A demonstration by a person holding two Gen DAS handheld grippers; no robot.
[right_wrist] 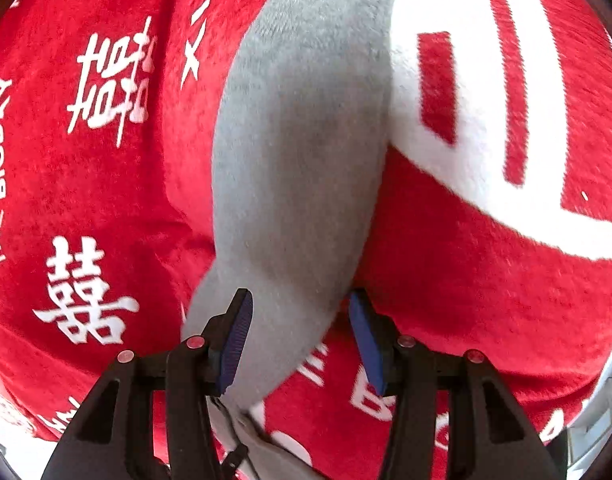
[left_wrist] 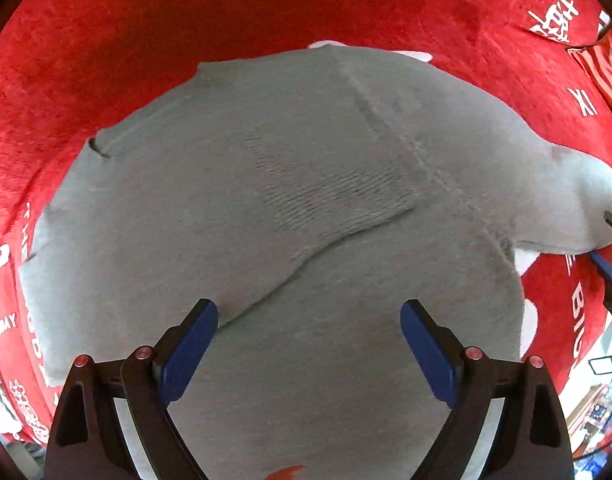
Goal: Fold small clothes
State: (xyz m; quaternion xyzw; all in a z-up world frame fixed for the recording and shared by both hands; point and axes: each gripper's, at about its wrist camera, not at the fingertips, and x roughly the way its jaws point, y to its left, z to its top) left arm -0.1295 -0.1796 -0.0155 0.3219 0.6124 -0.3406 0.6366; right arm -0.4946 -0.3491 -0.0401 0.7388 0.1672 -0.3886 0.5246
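A grey knitted garment [left_wrist: 266, 200] lies spread flat on a red blanket [left_wrist: 186, 12], with a seam running diagonally and a ribbed patch [left_wrist: 334, 196] in its middle. My left gripper [left_wrist: 310, 306] points straight down over the garment's near part, open wide, with nothing between its blue pads. The garment's sleeve [right_wrist: 298, 160] stretches out to the right. My right gripper [right_wrist: 300, 296] straddles the sleeve end. Its jaws stand part-way apart, and the cloth lies loosely between the pads [right_wrist: 236, 336]. At the far right edge of the left wrist view, the right gripper [left_wrist: 609, 242] shows at the sleeve tip.
The red blanket [right_wrist: 446, 280] carries white characters and lettering [right_wrist: 82, 292] and a large white pattern [right_wrist: 478, 120]. Its edge falls away at the lower right, where floor and clutter [left_wrist: 598, 400] show. A folded red edge [left_wrist: 598, 64] lies at the upper right.
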